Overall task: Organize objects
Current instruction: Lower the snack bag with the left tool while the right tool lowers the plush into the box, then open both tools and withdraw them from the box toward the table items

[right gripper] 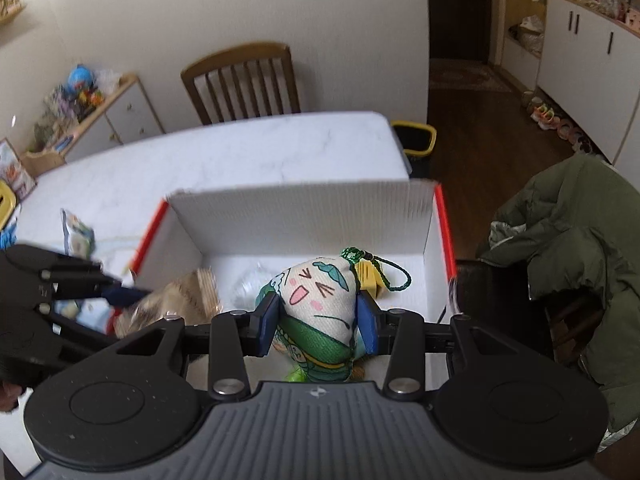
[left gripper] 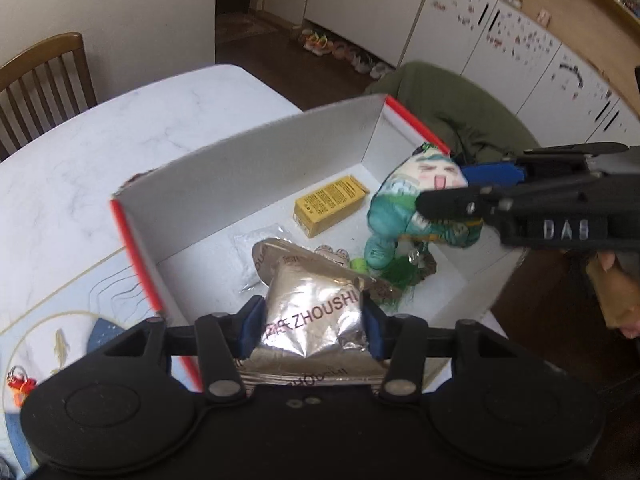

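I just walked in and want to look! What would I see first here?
First you'd spot the stuffed doll with a funny drawn face, squeezed in the right tongs over the white box. Next comes the shiny silver packet, pinched in the left tongs at the near edge of that box. A yellow carton lies on the box floor behind them.

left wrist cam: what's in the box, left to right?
Clear plastic bag → silver foil packet in the left gripper → yellow carton → plush doll in the right gripper.
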Tool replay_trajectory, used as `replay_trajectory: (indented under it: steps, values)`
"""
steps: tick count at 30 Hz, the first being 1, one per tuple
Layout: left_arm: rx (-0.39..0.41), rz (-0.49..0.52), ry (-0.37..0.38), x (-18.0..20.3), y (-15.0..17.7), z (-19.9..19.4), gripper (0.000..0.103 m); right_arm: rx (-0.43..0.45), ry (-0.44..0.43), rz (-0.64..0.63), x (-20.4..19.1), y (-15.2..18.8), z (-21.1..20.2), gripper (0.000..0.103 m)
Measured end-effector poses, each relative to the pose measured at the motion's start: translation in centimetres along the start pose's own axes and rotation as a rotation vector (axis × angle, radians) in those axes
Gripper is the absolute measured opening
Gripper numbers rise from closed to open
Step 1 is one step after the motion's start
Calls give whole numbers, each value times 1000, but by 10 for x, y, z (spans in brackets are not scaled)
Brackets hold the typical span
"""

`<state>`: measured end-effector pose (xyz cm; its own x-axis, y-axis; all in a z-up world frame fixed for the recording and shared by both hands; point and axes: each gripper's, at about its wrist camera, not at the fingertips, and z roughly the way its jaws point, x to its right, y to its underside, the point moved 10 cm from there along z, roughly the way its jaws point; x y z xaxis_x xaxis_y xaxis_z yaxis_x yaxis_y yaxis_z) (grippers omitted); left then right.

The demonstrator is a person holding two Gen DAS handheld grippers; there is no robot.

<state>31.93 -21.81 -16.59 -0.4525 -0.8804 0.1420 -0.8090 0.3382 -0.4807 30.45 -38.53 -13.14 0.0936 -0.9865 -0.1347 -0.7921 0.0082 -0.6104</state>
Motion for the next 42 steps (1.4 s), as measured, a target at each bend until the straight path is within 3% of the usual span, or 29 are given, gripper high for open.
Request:
replay_trajectory:
  steps: [11,25,29,31,38,42]
  values:
    - [-96,25,-65,-2,8,47,48,-91,2,-134,1,32,31,40]
    - [-218,-10,-79,-3,21,79,48,-200,-2,-180,5,55,49,45]
    - [-214,-10,-81,-2,19,78,54,-228,-10,-180,4,55,48,51]
    - [-199,-14,-79,-1,17,75,60,-227,-12,-176,4,54,46,63]
    - [-155,-8,-85,3,11,57,65,-215,-30,-197,-1,49,31,64]
    - [-118,3,-81,5,7,39,75,-201,-45,-225,-9,45,17,69]
